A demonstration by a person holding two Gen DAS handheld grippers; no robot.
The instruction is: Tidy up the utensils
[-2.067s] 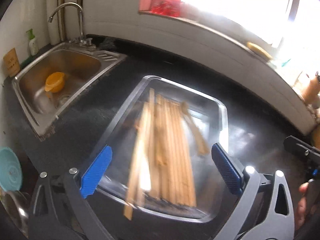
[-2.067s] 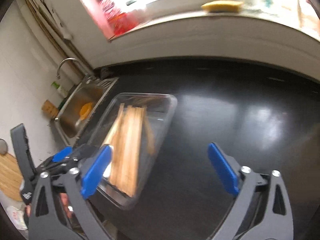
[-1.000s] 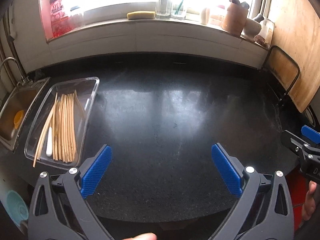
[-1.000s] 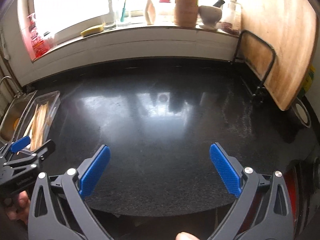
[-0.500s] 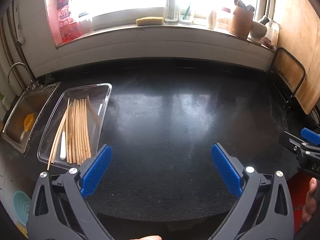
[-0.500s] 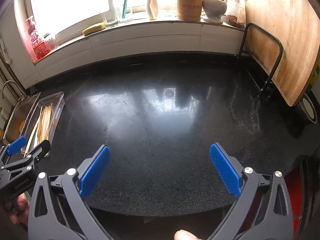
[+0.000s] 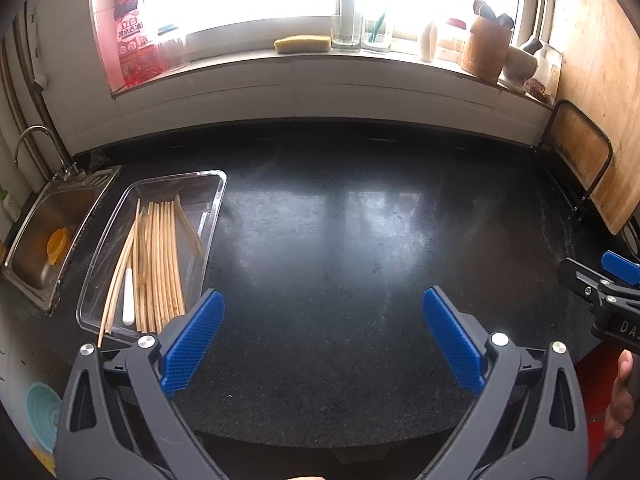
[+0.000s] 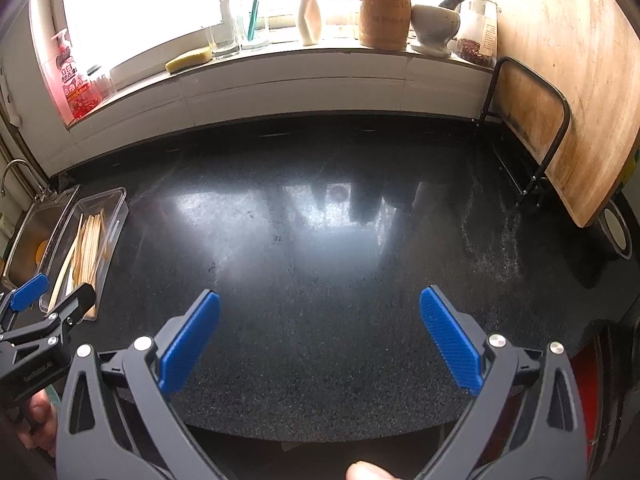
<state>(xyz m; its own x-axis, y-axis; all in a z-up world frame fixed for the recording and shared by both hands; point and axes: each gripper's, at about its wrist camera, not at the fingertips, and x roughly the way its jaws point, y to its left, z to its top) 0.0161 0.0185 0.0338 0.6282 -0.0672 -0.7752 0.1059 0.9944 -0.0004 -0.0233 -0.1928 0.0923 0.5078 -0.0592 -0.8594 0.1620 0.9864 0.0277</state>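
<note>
A clear plastic tray point(image 7: 218, 200) sits at the left of the black counter, beside the sink. It holds several wooden chopsticks point(image 7: 162, 256) laid lengthwise and a white utensil point(image 7: 127, 298). The tray also shows at the far left of the right wrist view point(image 8: 116, 220). My left gripper point(image 7: 322, 332) is open and empty, held back over the counter's front edge, right of the tray. My right gripper point(image 8: 320, 334) is open and empty over the counter's middle front. Each gripper shows in the other's view, the right one point(image 7: 600, 288) and the left one point(image 8: 52, 300).
A steel sink point(image 7: 28, 236) with an orange cup point(image 7: 58, 242) lies left of the tray. The windowsill holds a sponge point(image 7: 303, 44), glasses, bottles and a wooden utensil holder point(image 8: 385, 14). A large wooden board point(image 8: 576, 80) leans in a black rack at the right.
Both grippers have pulled back and swung right, away from the tray, which now lies small at the left. The view has steadied over the last half second. Both jaws stay open.
</note>
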